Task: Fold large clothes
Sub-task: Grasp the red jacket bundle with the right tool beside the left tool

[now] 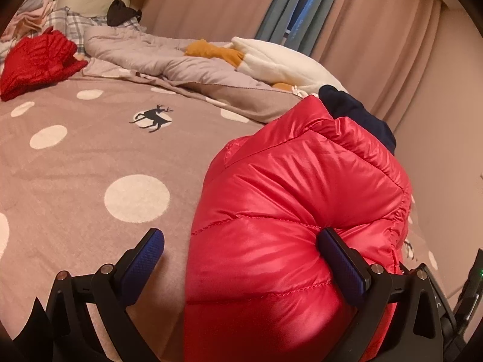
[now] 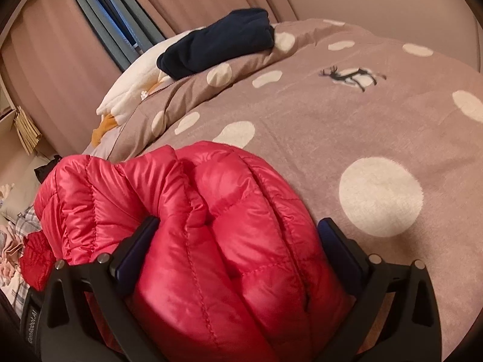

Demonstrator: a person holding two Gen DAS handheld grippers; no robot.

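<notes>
The red down jacket (image 1: pixel 289 211) lay as a thick folded bundle on the spotted bedspread (image 1: pixel 90 157), near the bed's edge, with its quilted layers doubled over one another. In the right wrist view the same jacket (image 2: pixel 211 226) filled the space between the right gripper's (image 2: pixel 238 250) two fingers; both pads pressed into the puffy fabric, so that gripper was holding the bundle in a wide grip. The left gripper (image 1: pixel 241 262) stood spread to its full width: one finger touched the jacket's side and dented it, the other stood apart over bare bedspread, so nothing was clamped there.

Judgement: the step in hand was setting the folded bundle down and letting go. Down filling springs back, so the fold would likely loosen once the pressure came off. Advice: the right gripper should press the bundle flat on the bedspread first, then open slowly and draw straight back along its fingers, to avoid dragging the slick top layer. The free left gripper could steady the side of the bundle while this happened.

Farther off, a second red garment (image 1: pixel 36 63) lay crumpled at the far side of the bed, a grey quilt (image 1: pixel 157 60) was heaped by the curtain (image 1: pixel 377 30), and a dark navy garment (image 2: pixel 217 42) sat on the bedspread's raised fold.
</notes>
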